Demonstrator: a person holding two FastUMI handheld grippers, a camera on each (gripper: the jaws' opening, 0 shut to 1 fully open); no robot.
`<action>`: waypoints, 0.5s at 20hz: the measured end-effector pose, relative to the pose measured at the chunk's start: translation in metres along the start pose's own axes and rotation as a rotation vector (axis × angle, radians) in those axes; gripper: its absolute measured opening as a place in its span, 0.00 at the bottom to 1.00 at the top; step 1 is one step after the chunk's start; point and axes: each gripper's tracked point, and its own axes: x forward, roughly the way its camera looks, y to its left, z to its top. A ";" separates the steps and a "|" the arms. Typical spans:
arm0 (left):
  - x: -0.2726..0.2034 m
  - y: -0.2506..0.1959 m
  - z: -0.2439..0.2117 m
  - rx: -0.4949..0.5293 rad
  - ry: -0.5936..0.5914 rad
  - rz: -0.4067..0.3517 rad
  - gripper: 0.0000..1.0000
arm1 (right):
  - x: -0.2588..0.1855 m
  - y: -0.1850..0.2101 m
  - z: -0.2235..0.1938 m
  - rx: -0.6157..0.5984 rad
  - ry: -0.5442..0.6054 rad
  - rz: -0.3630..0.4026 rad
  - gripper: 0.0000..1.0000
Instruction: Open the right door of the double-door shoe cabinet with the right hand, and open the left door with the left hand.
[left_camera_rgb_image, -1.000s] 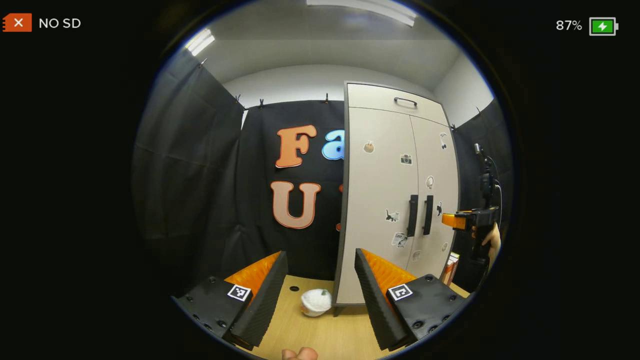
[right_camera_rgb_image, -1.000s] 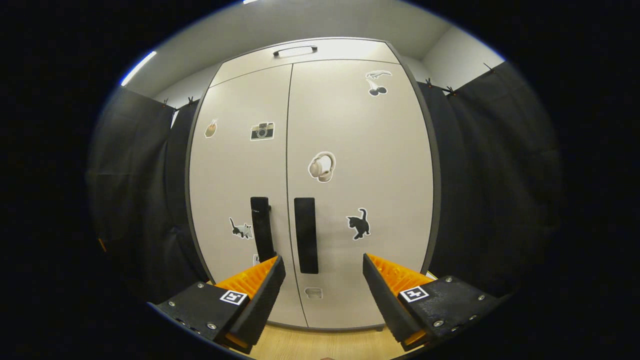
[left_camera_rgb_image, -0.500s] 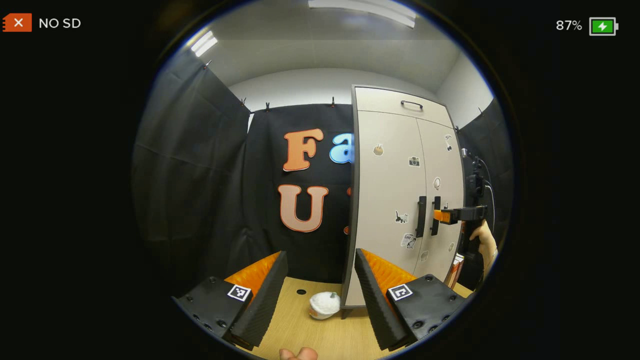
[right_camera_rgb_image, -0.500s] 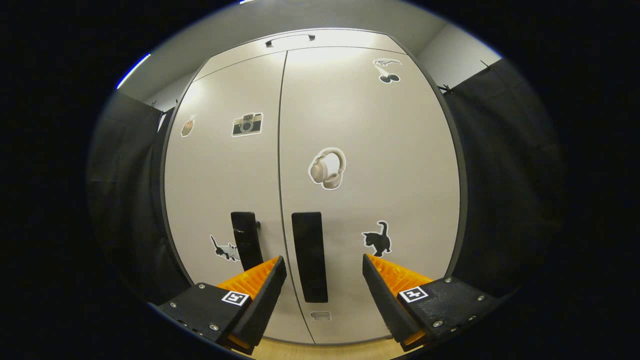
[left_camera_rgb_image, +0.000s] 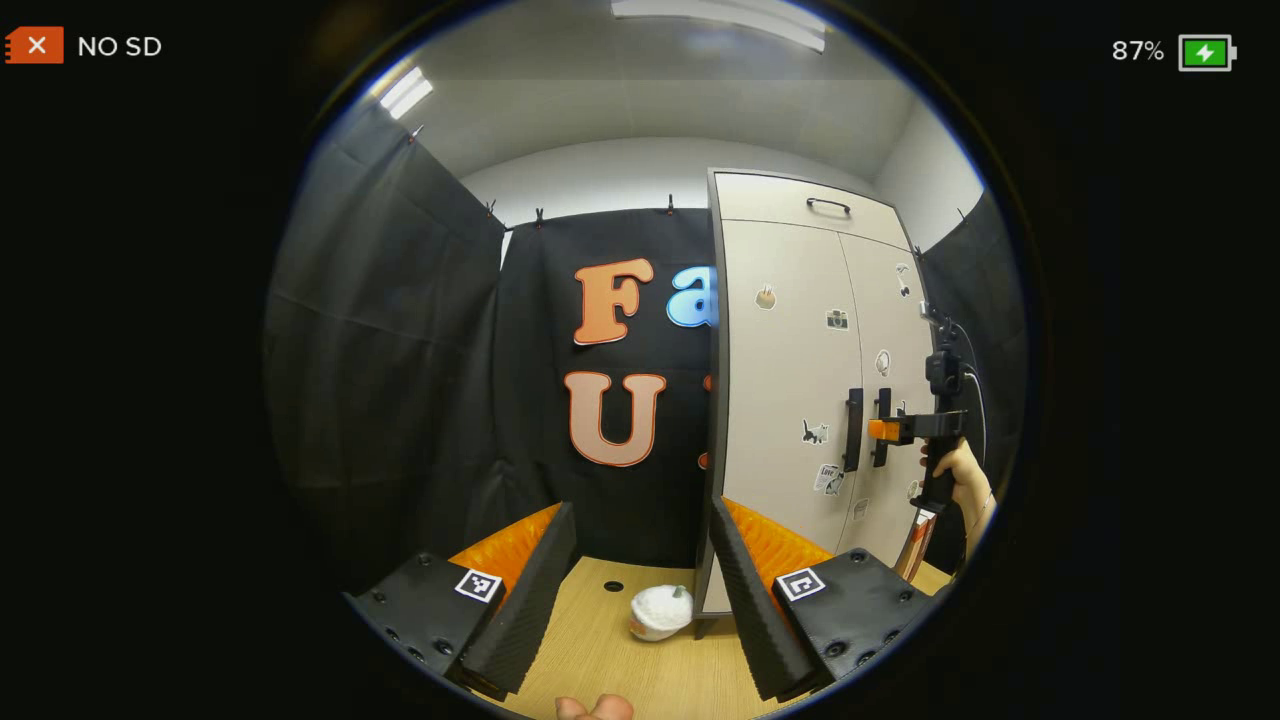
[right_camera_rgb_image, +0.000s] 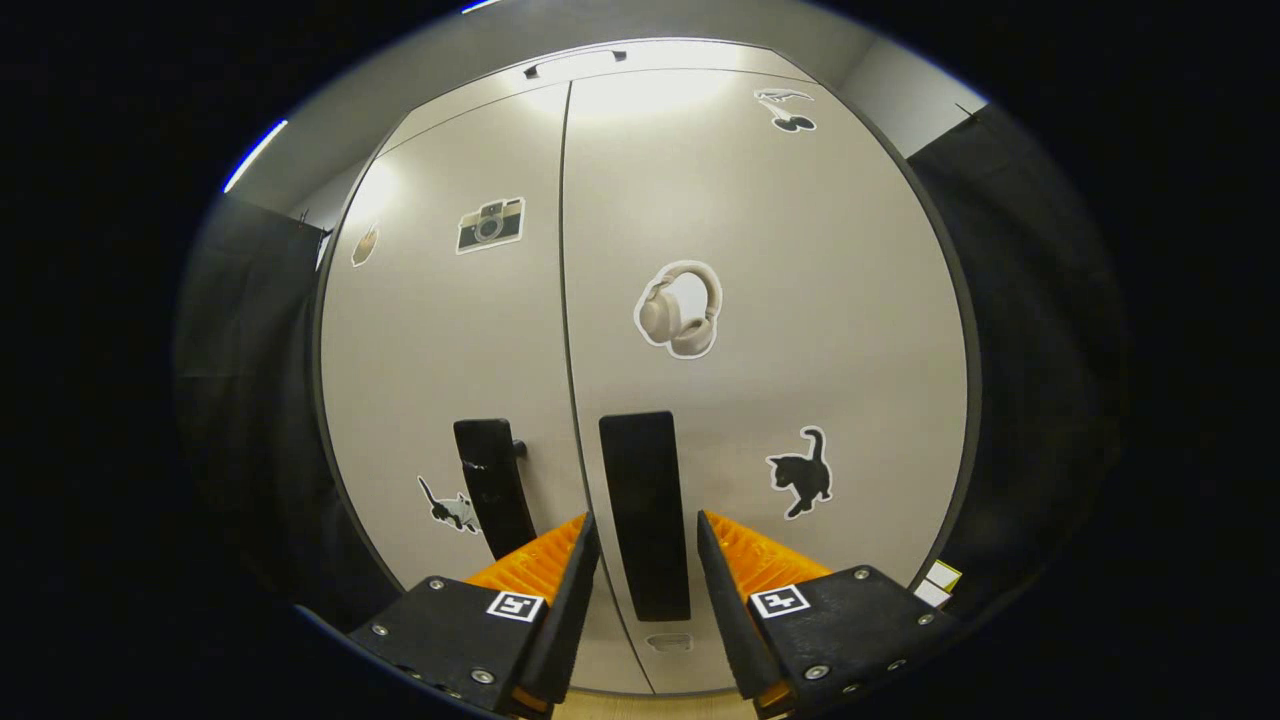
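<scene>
Wooden tabletop (left_camera_rgb_image: 600, 660) carries the whole set-up. Nearest on it, in the left gripper view, the left gripper (left_camera_rgb_image: 640, 570) hangs with jaws spread wide and nothing between them, facing the booth wall rather than the cabinet. A small white cup (left_camera_rgb_image: 660, 612) sits just past it, beside the cabinet's near left corner.

Farther back, the shoe cabinet (left_camera_rgb_image: 790, 400) stands upright toward the right edge of the tabletop, long axis vertical, doors facing the person. Both doors are flush with the frame; neither is opened yet, so the task is at its first step.

Right gripper (right_camera_rgb_image: 648, 580) is up at the right door (right_camera_rgb_image: 760, 300). Its jaws straddle the right handle (right_camera_rgb_image: 645, 510), one on each side, narrowed but with visible gaps; not yet clamped, as far as the right gripper view shows. The handle is a dark bar, long axis vertical, set along the door's inner edge. The left handle (right_camera_rgb_image: 490, 485), on the left door (right_camera_rgb_image: 450, 330), is untouched.

Remaining, by judgement: close on the right handle, swing that door out, then bring the left gripper round for the left door.
</scene>
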 end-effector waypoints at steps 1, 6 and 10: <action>-0.001 0.000 0.000 0.001 0.000 0.000 0.81 | 0.002 -0.002 -0.003 -0.002 0.006 -0.013 0.56; -0.001 0.000 -0.001 0.015 0.003 0.011 0.81 | 0.006 -0.005 -0.005 0.035 0.011 -0.029 0.39; -0.005 -0.004 0.000 0.015 0.010 0.018 0.81 | 0.005 -0.006 -0.006 -0.026 -0.013 -0.038 0.29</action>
